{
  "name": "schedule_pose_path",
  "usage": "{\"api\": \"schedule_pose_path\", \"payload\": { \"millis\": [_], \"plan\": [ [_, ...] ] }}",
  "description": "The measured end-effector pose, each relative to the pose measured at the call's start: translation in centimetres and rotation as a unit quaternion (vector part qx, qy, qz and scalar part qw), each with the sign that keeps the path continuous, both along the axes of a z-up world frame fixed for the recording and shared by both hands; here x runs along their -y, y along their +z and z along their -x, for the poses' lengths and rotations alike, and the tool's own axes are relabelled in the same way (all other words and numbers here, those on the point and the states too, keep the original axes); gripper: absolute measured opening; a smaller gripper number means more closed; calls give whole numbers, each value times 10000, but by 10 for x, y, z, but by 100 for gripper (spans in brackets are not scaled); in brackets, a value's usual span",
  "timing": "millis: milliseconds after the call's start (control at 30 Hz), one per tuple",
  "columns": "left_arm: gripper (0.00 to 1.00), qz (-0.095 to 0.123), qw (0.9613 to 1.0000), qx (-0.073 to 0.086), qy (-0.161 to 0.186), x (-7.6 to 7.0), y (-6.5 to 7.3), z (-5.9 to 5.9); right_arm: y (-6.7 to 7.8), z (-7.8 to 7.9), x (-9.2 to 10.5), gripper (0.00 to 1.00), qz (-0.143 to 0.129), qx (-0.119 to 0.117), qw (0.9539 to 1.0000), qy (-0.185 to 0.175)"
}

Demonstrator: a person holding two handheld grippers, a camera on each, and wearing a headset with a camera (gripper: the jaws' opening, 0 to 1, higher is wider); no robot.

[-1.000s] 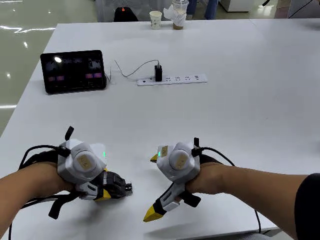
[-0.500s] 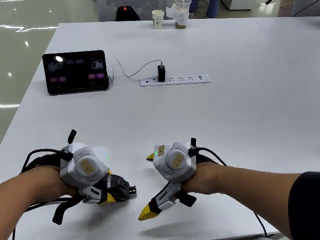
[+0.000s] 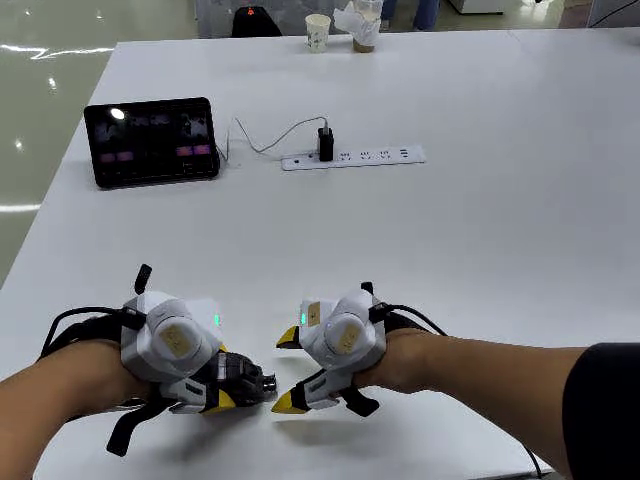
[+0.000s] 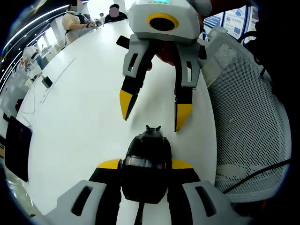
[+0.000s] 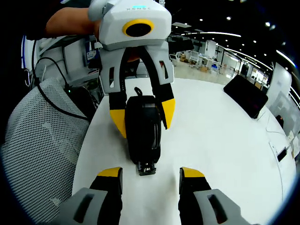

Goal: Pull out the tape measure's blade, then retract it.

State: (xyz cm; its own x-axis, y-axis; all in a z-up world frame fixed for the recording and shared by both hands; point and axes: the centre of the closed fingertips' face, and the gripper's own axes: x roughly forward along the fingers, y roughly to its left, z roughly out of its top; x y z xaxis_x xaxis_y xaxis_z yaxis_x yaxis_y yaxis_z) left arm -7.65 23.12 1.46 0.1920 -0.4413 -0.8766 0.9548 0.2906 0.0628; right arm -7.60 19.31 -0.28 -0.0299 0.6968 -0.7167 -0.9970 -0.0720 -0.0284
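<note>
White workbench (image 3: 430,250) lies under both grippers. The left gripper (image 4: 145,164) pinches the black tape measure (image 4: 149,145) by its sides; the case seems hard, compact and rather heavy. The right gripper (image 5: 151,172) is spread, and the blade hook (image 4: 153,127) sits just ahead between its jaws. That thin, springy tip is probably the place to take hold.

A white table (image 3: 500,220) carries a tablet (image 3: 152,141), a power strip (image 3: 360,157) and a paper cup (image 3: 317,32).
</note>
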Motion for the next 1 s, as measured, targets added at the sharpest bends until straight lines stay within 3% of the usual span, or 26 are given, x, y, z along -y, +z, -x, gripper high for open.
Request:
{"api": "schedule_pose_path", "payload": {
  "millis": [67, 267, 400, 467, 667, 733, 833, 1000],
  "plan": [
    [32, -15, 10000, 4, -7, 0, 0, 0, -2, -1, 0, 39, 70, 140, 9998, 85],
    [32, -90, 10000, 33, -17, 0, -1, 0, -8, 1, -7, 26, 125, 57, 9998, 139],
    [32, -99, 9999, 47, 5, 0, -1, -1, -7, 5, -14, 17, 97, 124, 9995, 281],
    [32, -94, 9999, 52, 14, 0, -1, -1, -10, 7, -12, 13, 228, 202, 9987, 409],
    [32, -102, 9999, 46, 17, 0, -2, -1, -11, 5, -12, 12, 332, 22, 9991, 247],
    [32, -92, 9999, 46, 10, 0, -2, -1, -11, 6, -11, 12, 314, 89, 9989, 345],
    [32, -90, 9999, 43, 15, 0, -2, -1, -11, 5, -10, 11, 256, -53, 9994, 209],
    [32, -125, 9999, 63, -11, 0, -2, -1, -11, 6, -10, 10, 281, -2, 9991, 305]
  ]
}}
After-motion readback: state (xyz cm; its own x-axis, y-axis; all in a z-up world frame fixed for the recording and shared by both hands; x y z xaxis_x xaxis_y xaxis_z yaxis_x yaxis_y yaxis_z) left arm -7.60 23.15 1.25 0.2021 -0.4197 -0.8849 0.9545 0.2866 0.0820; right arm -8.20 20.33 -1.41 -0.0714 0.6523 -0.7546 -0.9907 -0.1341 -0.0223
